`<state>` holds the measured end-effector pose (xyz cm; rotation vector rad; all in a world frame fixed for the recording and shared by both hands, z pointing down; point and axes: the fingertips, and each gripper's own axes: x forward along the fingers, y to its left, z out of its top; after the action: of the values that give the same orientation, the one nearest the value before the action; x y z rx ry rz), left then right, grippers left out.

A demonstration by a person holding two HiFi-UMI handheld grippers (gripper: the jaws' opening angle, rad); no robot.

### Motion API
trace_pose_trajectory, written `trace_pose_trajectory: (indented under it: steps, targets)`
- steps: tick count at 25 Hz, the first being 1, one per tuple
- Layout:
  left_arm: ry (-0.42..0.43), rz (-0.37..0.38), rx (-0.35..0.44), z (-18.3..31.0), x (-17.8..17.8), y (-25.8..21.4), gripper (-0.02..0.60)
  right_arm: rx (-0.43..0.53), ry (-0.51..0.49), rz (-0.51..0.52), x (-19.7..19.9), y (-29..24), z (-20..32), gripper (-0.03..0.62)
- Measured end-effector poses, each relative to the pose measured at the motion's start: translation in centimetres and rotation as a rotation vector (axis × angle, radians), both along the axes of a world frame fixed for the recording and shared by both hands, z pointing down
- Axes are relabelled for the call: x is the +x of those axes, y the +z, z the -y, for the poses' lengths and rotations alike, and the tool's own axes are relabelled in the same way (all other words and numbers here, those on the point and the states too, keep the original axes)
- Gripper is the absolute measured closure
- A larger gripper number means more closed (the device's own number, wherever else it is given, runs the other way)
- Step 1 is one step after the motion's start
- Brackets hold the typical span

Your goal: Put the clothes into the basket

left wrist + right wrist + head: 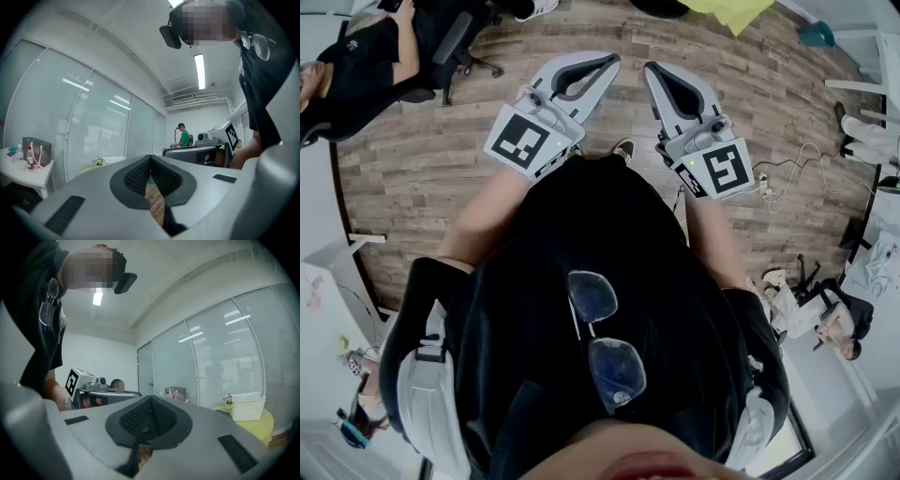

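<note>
Brown wood-plank flooring (422, 178) fills the head view beneath me, and over it I hold both tools out level: the left grey two-jaw gripper (610, 62) and the right grey two-jaw gripper (651, 67), each with its tips brought together and nothing pinched. A patch of yellow surface (733, 11) shows at the top edge, ahead of the right tool; I can see no loose garment on the floor. In the left gripper view the left gripper (150, 158) has its ribbed black pads meeting at the tip, with only floor showing through the gap lower down. Beyond it stand frosted glass partitions (93, 126) and a white side table (28, 171); no clothes there either. In the right gripper view the right gripper (151, 399) is likewise closed and empty. To its right the white slotted plastic basket (247, 405) sits on a round yellow-green table (255, 427), well apart from the jaws. So I know where the basket is, but the clothes are in no view. I judge this the searching stage, with nothing yet delivered. To do it well I would sweep the head camera until cloth appears, spread the jaws before reaching, bite a thick fold rather than a thin edge, and keep the basket on my right as the landmark for the carry.
</note>
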<state>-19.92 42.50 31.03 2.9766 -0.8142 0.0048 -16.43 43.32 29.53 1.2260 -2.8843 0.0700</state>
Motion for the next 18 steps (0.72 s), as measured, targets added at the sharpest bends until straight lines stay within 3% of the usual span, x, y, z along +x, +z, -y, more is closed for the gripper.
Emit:
trace_pose_trajectory:
  steps: [18]
  targets:
    - [0.004,-0.011,-0.017,-0.1,-4.5,0.6,0.572,-0.022,0.058,0.010,-3.9,0.2,-0.3,0.568]
